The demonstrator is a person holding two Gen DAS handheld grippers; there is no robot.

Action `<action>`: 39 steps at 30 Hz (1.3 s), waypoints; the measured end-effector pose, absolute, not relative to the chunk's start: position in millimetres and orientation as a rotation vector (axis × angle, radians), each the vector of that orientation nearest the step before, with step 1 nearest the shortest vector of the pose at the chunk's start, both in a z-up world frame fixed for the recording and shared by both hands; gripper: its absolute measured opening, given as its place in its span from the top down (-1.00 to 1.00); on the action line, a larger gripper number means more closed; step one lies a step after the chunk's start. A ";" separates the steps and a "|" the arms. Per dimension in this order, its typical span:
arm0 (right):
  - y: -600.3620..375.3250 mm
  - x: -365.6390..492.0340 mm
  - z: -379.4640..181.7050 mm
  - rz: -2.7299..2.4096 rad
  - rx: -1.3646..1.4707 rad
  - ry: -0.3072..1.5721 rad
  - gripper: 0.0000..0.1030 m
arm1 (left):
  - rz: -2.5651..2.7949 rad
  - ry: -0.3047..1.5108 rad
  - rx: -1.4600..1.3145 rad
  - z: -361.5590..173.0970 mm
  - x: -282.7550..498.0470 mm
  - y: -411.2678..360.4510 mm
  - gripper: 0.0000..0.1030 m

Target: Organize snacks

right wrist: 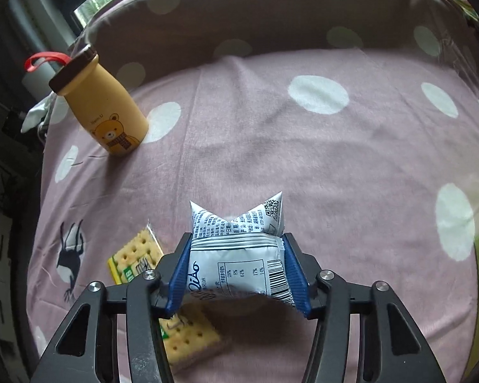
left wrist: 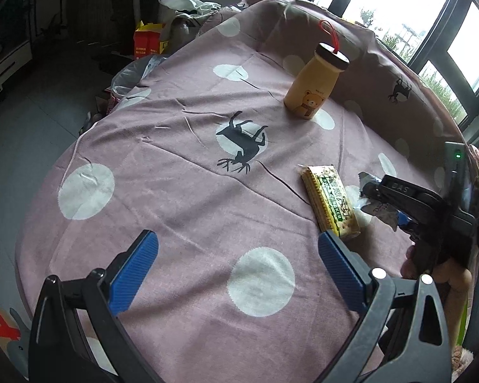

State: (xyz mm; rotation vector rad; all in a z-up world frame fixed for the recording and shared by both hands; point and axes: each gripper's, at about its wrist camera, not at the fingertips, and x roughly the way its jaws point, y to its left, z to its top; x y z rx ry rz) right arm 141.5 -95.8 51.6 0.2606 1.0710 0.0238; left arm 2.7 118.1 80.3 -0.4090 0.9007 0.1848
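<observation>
My right gripper point(right wrist: 236, 268) is shut on a white snack packet with blue print point(right wrist: 236, 249), held just above the pink cloth; the packet buckles between the pads. It also shows in the left wrist view point(left wrist: 372, 198), with the right gripper point(left wrist: 399, 198) at the right. A cracker pack point(left wrist: 330, 202) lies flat on the cloth, just left of the held packet; in the right wrist view it point(right wrist: 134, 257) lies partly under my left finger. My left gripper point(left wrist: 238, 269) is open and empty, hovering over the cloth with its right pad close to the cracker pack's near end.
A yellow bear bottle point(left wrist: 313, 83) with a red strap stands at the back of the pink dotted tablecloth point(left wrist: 175, 191); it also shows in the right wrist view point(right wrist: 105, 108). A cloth-covered backrest point(right wrist: 271, 22) rises behind. Bags and clutter point(left wrist: 150, 43) sit on the floor to the left.
</observation>
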 end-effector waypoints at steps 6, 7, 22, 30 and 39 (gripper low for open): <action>-105.9 82.8 102.1 0.088 0.182 1.030 -0.06 | 0.168 0.918 -0.379 79.2 4.0 108.6 -0.96; -105.0 76.2 104.2 0.096 0.168 1.040 -0.06 | 0.164 0.920 -0.377 79.3 4.0 107.0 -0.96; -134.7 4.6 53.4 0.070 0.106 1.192 -0.37 | 0.098 0.985 -0.264 74.6 6.4 59.0 -0.96; -171.1 -7.4 84.0 0.071 0.277 1.075 -0.53 | -0.072 1.027 -0.263 75.4 1.9 29.8 -0.94; -204.3 -9.4 80.2 0.162 0.551 1.080 -0.53 | -0.403 1.150 -0.285 62.1 0.4 -20.7 -0.85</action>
